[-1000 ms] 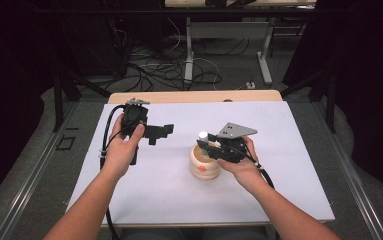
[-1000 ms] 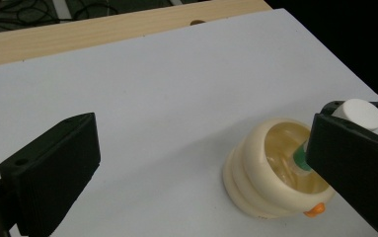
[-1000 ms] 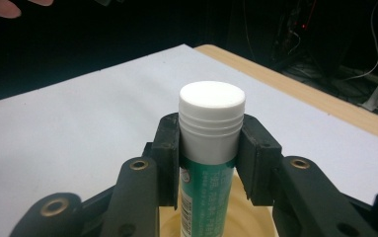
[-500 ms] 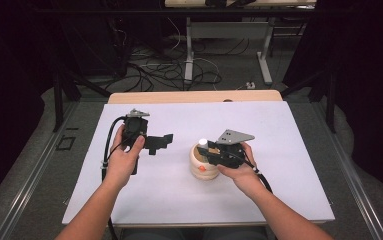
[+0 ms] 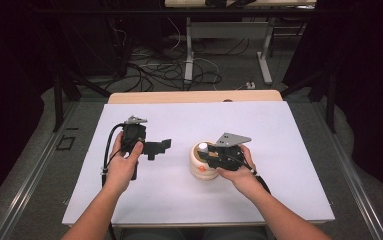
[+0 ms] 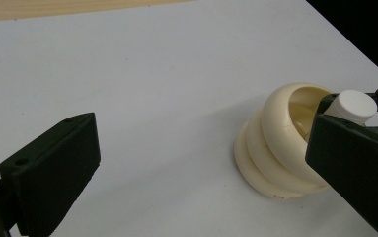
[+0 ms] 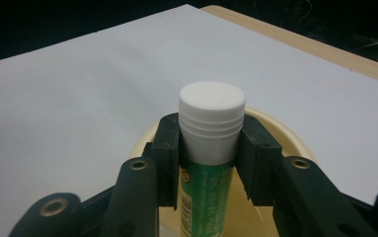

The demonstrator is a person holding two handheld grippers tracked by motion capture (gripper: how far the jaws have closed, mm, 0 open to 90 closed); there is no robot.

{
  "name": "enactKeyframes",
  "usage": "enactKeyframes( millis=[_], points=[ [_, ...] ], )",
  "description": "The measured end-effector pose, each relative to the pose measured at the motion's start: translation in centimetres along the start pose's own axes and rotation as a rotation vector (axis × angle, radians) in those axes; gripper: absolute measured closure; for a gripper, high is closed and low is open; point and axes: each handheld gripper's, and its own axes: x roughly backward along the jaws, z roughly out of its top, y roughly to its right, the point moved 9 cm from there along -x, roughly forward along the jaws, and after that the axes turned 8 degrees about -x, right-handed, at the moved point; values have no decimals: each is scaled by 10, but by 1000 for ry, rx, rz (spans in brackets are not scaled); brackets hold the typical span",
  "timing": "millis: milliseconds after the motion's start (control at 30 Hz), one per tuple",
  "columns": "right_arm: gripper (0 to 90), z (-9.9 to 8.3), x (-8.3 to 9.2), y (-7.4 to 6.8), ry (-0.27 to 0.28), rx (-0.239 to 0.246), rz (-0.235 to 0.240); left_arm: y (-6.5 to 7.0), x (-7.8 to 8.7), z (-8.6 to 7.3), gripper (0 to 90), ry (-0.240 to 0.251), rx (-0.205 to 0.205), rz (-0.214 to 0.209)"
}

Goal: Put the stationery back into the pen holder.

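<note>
**Glue stick going into the ribbed cup, right side doing all the work**

So the right gripper point(image 7: 210, 163) has its two black jaws pinched tight on a glue stick point(image 7: 211, 123), gripping it just under the white ribbed cap; the green label runs down below the jaws, so the stick is held pretty much upright, cap up; makes sense to me, since holding it high on the body leaves the bottom end free to go down into something.

That something is the cream ribbed cup point(image 5: 200, 164), sitting on the white table point(image 5: 289, 130) a bit right of centre; in the right gripper view the stick sits right over the cup's open mouth, with the lower end already down inside the rim; I can't tell whether the bottom is touching the cup floor yet.

The left gripper point(image 5: 159, 148) is off to the left of the cup, well apart from it, jaws spread wide with nothing between them; in the left gripper view its jaws frame the cup point(image 6: 280, 143) and you can see the white cap point(image 6: 357, 106) poking up over the rim; my guess is it's just parked there out of the way, maybe ready to steady the cup if it tips.

My read: the stick is basically at the drop-off point; the cup is light-looking and curvy, so letting go while the stick leans could knock it over; straight down and a gentle release seems like the safe call.
</note>
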Motion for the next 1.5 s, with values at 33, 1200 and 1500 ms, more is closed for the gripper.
enactKeyframes(
  millis=[33, 1200, 1500],
  points=[
    [646, 0, -1, 0, 4, 4, -2, 0, 0, -1, 3, -3, -3, 1],
    [237, 18, 21, 8, 36, -36, -55, -8, 5, -5, 3, 13, 12, 11],
    [148, 23, 43, 22, 22, -21, -161, -13, 14, -8, 3, 24, 20, 20]
  ],
)
